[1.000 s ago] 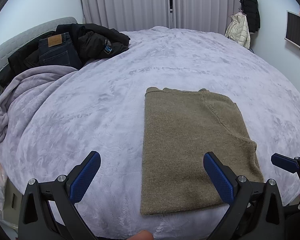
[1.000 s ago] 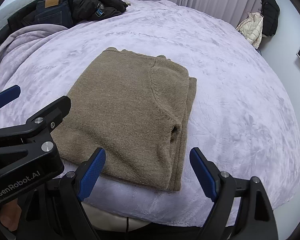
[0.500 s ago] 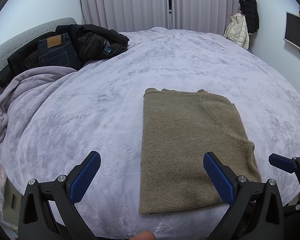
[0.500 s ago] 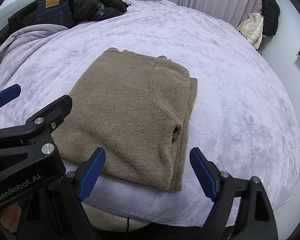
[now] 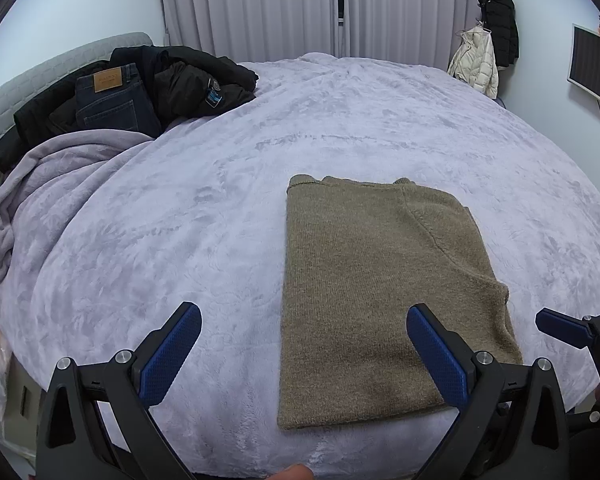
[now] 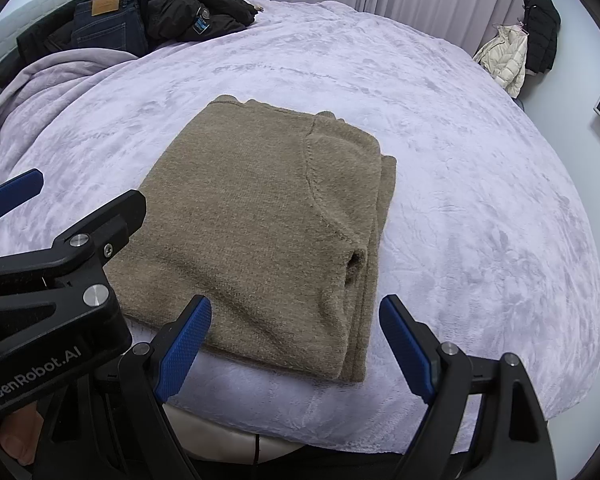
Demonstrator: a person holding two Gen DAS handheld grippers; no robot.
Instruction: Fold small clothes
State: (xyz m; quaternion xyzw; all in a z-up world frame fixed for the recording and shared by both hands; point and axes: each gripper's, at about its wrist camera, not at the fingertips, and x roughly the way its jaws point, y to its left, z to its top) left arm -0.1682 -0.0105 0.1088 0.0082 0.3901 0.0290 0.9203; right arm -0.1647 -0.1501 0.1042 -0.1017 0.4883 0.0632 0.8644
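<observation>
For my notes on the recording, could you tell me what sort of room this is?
Most likely a bedroom: a large bed under a lilac plush blanket, a padded headboard behind piled clothes, long curtains and coats hanging on the wall.

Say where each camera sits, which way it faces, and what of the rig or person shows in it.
Left wrist: on the left claw, angled down over the bed's near edge at the brown sweater; its open blue pads, the right claw's tip and a fingertip show.
Right wrist: on the right claw, angled down at the sweater's layered right edge; its open pads, the left claw and a hand show.
Shared: sweater, lilac blanket, jeans, curtains.
</observation>
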